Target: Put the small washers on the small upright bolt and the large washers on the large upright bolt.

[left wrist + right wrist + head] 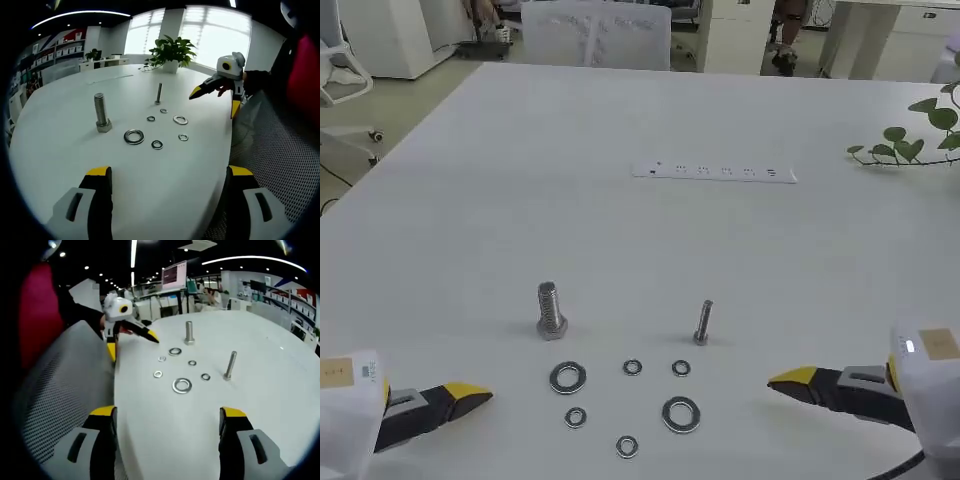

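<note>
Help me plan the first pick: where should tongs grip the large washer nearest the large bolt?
Probably the rim of the large washer, one tip through its hole, one outside, from above: it lies flat on the table, thin-edged.

Large bolt (pixel 550 312), small bolt (pixel 704 323) and washers (pixel 681 413) looked polished bare metal; table (pixel 640 230) was smooth, matt white.

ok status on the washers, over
Left gripper and right gripper open, empty. Six washers flat on the table, none on large bolt or small bolt. Nothing in the way.
</note>
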`<state>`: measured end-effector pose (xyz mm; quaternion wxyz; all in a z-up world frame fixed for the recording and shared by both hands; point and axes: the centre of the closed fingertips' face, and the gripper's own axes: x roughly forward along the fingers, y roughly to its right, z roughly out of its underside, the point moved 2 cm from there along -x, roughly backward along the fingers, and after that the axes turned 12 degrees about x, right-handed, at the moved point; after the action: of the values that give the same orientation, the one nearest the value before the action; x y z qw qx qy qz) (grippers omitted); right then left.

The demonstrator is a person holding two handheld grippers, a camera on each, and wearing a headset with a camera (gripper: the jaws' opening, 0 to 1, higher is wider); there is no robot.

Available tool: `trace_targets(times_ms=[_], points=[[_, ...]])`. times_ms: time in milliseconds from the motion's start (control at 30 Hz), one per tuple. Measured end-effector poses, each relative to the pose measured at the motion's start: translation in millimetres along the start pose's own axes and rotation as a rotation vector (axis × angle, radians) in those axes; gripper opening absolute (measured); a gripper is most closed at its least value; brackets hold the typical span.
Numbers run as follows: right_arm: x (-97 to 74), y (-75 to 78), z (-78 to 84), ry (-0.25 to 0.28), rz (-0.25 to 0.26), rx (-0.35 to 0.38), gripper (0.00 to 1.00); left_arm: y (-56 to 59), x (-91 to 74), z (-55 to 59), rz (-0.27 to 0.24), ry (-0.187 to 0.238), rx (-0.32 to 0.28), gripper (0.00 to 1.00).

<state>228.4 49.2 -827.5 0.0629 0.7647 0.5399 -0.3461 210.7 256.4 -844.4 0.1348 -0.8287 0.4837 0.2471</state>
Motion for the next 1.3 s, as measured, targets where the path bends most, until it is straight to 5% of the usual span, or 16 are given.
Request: trace_targets(times_ms=[467,1300], points=[[-2.5,-1.2,-1.9,-0.044,-0.006,-0.038,0.84,-1.7,-0.6,-0.6,-0.001,0.004,0.000,0.94],[8.2,0.4,-21.3,-0.205,-0.060,-0.181,0.72,1.0,-1.0,-0.4,-0.015,0.007,-0.007,0.94]])
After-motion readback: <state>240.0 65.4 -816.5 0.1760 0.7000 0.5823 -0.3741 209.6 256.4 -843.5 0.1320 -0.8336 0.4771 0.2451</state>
